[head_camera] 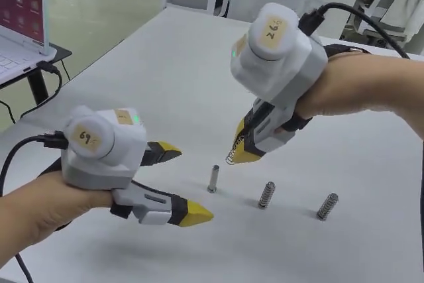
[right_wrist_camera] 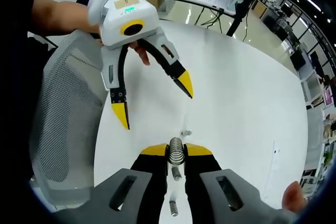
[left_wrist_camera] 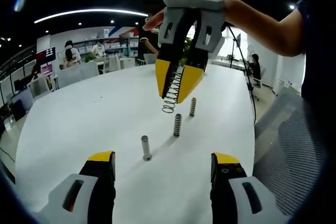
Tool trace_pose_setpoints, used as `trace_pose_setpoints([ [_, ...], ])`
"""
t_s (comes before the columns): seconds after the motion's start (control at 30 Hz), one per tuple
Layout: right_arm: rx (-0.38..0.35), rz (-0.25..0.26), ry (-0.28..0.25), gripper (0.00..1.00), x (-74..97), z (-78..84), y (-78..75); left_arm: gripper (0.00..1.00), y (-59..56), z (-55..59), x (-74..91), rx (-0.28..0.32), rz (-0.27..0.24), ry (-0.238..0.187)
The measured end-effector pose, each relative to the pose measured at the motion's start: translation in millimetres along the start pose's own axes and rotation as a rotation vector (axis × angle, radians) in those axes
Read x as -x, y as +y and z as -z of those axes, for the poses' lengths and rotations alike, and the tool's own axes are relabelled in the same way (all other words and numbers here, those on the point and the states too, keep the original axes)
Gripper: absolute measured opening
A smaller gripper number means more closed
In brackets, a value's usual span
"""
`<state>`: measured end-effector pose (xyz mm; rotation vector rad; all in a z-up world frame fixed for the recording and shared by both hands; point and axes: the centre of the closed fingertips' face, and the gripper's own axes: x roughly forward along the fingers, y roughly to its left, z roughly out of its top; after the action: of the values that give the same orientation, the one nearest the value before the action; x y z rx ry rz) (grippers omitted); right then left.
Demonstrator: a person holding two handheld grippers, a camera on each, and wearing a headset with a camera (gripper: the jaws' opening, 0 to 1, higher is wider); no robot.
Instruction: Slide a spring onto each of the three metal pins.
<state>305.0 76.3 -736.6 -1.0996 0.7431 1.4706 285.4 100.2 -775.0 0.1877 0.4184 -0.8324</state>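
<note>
My head view looks down on the table (head_camera: pixel 165 84), my gripper views face each other across the pin (left_wrist_camera: pixel 145 148).

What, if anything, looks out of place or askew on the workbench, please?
Nothing stands out. The two spring-covered metal pins and the bare silver metal pin stand upright on the white table, and the third coiled metal spring is held in the right gripper.

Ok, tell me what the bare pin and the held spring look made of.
The bare pin looks like steel: smooth grey cylinder with a bright sheen. The spring in the right gripper is thin coiled wire, probably steel too, silvery.
</note>
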Motion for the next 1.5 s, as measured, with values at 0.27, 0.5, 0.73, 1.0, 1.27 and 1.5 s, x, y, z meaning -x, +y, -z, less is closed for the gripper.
trace_pose_setpoints([
  [0.27, 0.018, -0.008, 0.031, 0.09, -7.8, -4.8, -11.4, 0.73, 0.6, 1.8, 0.6, 0.001, -0.003, 0.006],
  [0.5, 0.025, -0.025, 0.084, 0.09, -20.9, 0.9, -14.0, 0.74, 1.2, 2.7, 1.1, 0.005, -0.004, 0.007],
  [0.73, 0.014, -0.047, 0.100, 0.09, -32.0, 1.9, -15.8, 0.76, 0.4, 4.4, -0.1, 0.005, -0.001, 0.014],
  [1.0, 0.018, -0.060, 0.130, 0.09, -41.9, 6.1, -13.1, 0.76, -0.5, 5.4, -0.4, 0.007, 0.002, 0.016],
  [1.27, 0.015, -0.074, 0.129, 0.09, -47.6, 4.0, -12.5, 0.75, -0.1, 5.9, -0.2, 0.014, 0.004, 0.014],
  [1.5, 0.013, -0.081, 0.148, 0.09, -52.6, 8.3, -13.9, 0.75, -0.2, 6.1, -0.6, 0.019, 0.008, 0.012],
])
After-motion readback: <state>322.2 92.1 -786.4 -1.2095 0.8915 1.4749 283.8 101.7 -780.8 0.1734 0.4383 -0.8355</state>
